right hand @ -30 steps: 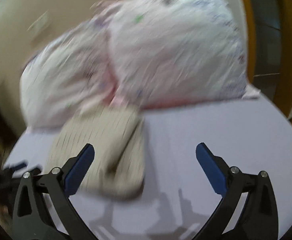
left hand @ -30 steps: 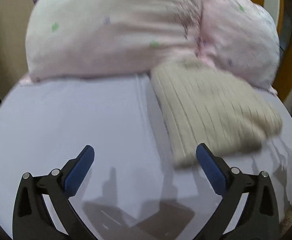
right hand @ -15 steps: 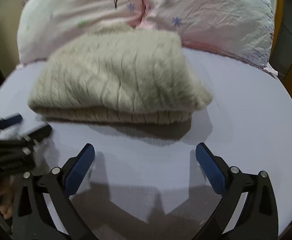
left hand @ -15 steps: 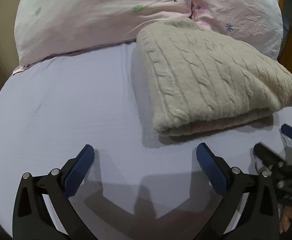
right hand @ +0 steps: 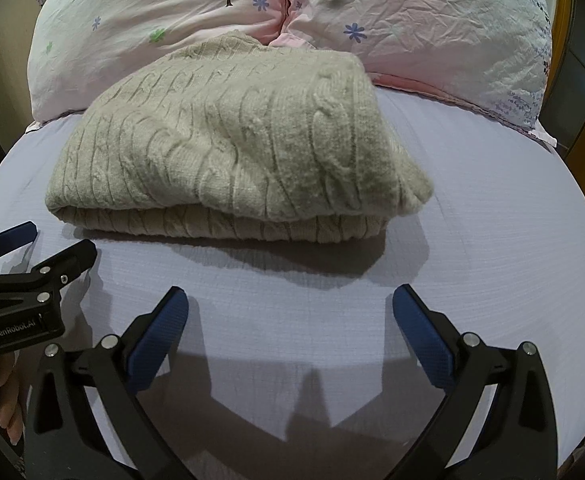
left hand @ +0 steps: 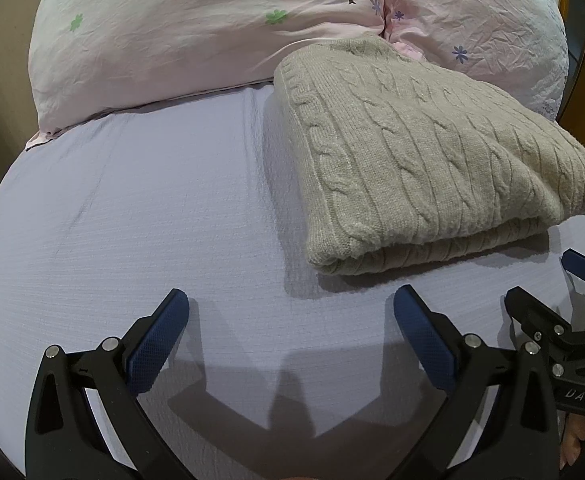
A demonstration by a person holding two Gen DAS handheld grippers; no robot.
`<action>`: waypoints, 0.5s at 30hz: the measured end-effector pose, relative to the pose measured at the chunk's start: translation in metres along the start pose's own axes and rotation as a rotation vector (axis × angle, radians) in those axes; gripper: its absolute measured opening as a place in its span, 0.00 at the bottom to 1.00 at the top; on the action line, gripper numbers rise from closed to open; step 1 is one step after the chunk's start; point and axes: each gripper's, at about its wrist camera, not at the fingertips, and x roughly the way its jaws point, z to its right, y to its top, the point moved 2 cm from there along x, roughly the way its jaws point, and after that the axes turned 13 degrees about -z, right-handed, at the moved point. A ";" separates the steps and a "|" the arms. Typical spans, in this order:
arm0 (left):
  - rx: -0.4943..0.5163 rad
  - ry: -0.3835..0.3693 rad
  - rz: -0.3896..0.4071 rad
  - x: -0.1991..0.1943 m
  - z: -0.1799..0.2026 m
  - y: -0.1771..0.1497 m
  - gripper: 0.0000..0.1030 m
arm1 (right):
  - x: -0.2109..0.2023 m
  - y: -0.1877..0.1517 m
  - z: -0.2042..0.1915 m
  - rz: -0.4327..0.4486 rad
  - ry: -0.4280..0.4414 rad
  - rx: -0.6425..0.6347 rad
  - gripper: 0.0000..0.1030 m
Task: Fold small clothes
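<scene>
Sweater: cable-knit sweater (right hand: 228,152) is lying folded on the bed (left hand: 132,220), touching the pillows (left hand: 196,28).
Tools: left tool (left hand: 290,330) and right tool (right hand: 290,330) are hovering near it, fingers apart, empty.
Handling: looking soft, thick, floppy; best pinched at the front folded edge.

left wrist: low, faces pillows (left hand: 212,20) | right wrist: same | shared: sweater (left hand: 424,152)

bed (left hand: 140,208): lavender sheet | folded sweater (left hand: 424,160) | two pillows (left hand: 196,36)
</scene>
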 end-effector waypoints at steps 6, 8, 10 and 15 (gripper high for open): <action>0.000 0.000 0.000 0.000 0.000 0.000 0.99 | 0.000 0.000 0.000 0.000 -0.001 0.001 0.98; 0.000 0.000 0.000 0.000 0.001 0.000 0.99 | 0.000 0.000 0.000 0.000 -0.001 0.001 0.98; 0.000 0.000 0.000 0.000 0.001 0.000 0.99 | 0.000 0.000 0.000 0.000 -0.001 0.002 0.98; 0.000 0.000 0.000 0.000 0.001 0.000 0.99 | 0.000 0.000 0.000 0.000 -0.001 0.002 0.98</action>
